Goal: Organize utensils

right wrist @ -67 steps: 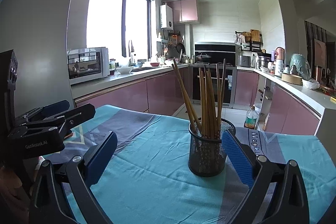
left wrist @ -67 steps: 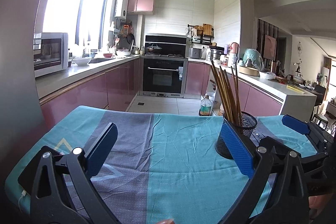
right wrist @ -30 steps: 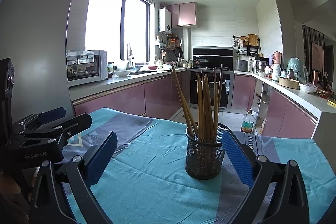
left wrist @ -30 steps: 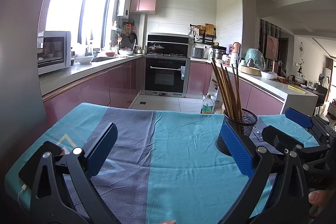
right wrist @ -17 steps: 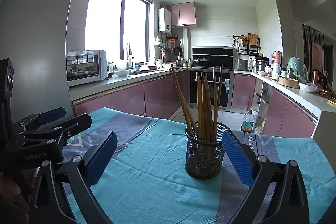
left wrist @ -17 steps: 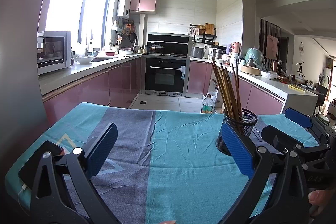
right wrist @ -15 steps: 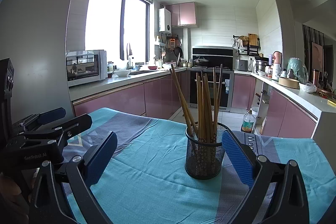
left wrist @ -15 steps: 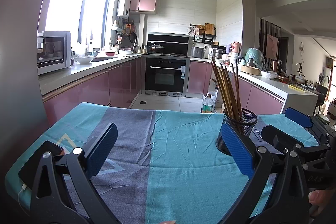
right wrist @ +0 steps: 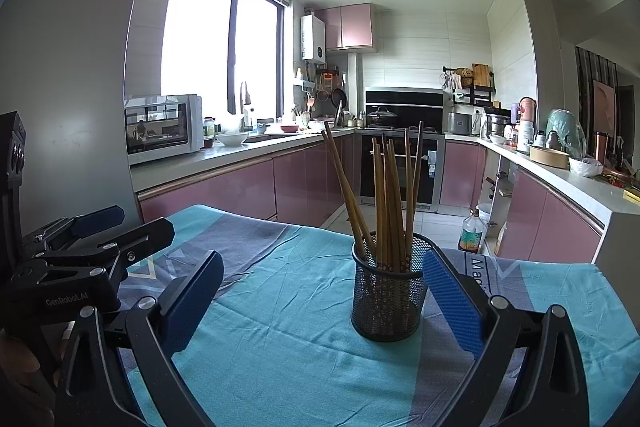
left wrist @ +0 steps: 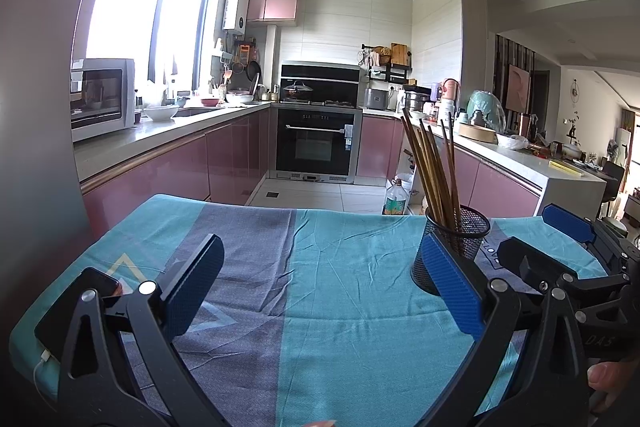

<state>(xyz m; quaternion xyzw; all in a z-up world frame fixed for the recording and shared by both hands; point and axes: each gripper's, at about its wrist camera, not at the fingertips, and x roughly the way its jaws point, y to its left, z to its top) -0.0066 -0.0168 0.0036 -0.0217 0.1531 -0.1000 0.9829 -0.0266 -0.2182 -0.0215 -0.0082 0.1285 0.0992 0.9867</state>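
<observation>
A black mesh holder [right wrist: 387, 301] stands upright on the teal and grey tablecloth [right wrist: 280, 307], with several wooden chopsticks [right wrist: 386, 195] standing in it. The holder also shows in the left wrist view [left wrist: 460, 243], behind the right blue pad. My right gripper [right wrist: 322, 301] is open and empty, just short of the holder, which sits right of centre between its pads. My left gripper [left wrist: 320, 291] is open and empty over bare cloth, left of the holder. Each gripper shows at the edge of the other's view.
A dark phone with a cable [left wrist: 74, 311] lies at the table's near left corner. Beyond the table's far edge are pink kitchen cabinets [left wrist: 224, 163], an oven [left wrist: 316, 147] and a bottle on the floor [left wrist: 394, 199].
Both grippers have stayed nearly still over the last second. Earlier, the views shifted slightly as both hands settled. Both jaws stayed open.
</observation>
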